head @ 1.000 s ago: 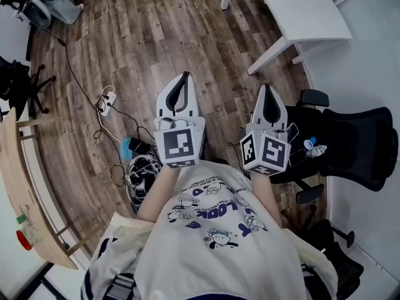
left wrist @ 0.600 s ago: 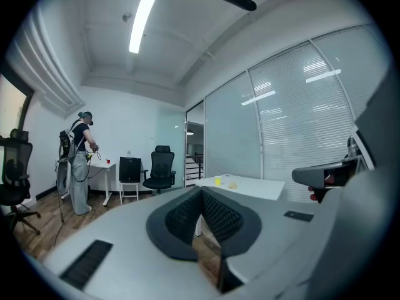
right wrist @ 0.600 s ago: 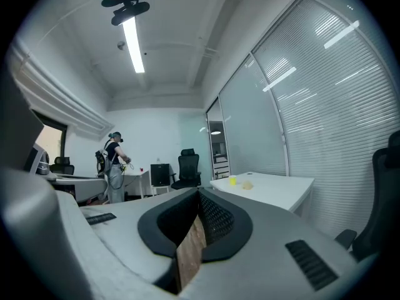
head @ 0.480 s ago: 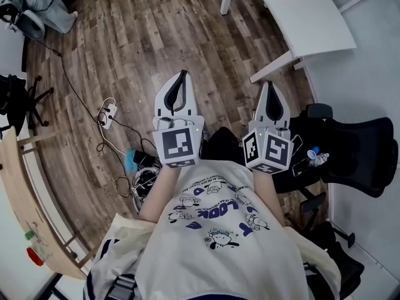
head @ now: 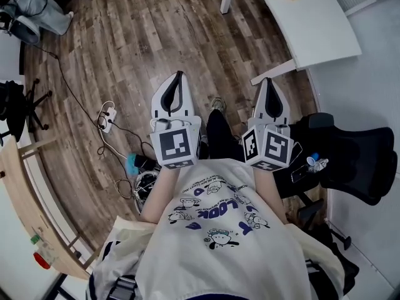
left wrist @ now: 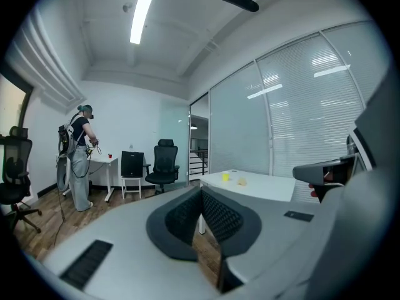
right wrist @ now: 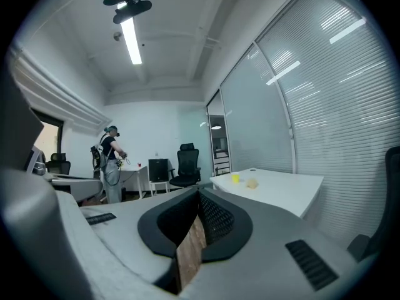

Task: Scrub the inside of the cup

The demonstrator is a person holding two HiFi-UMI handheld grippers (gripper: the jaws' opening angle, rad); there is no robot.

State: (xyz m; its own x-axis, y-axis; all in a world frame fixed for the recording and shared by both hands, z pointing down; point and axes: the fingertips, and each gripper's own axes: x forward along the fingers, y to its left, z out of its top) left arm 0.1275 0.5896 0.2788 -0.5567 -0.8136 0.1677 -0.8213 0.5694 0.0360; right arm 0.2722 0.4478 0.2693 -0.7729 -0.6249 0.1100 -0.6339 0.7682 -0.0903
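you hold both grippers clenched and empty, left gripper (head: 180,75) and right gripper (head: 269,81); the yellow cup (right wrist: 235,178) stands on the white table (head: 312,24) at your one o'clock, well apart.

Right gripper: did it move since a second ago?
Yes. The right gripper has gone forward with the person, toward the white table. Its tip was short of the table leg before and is now level with its lower end.
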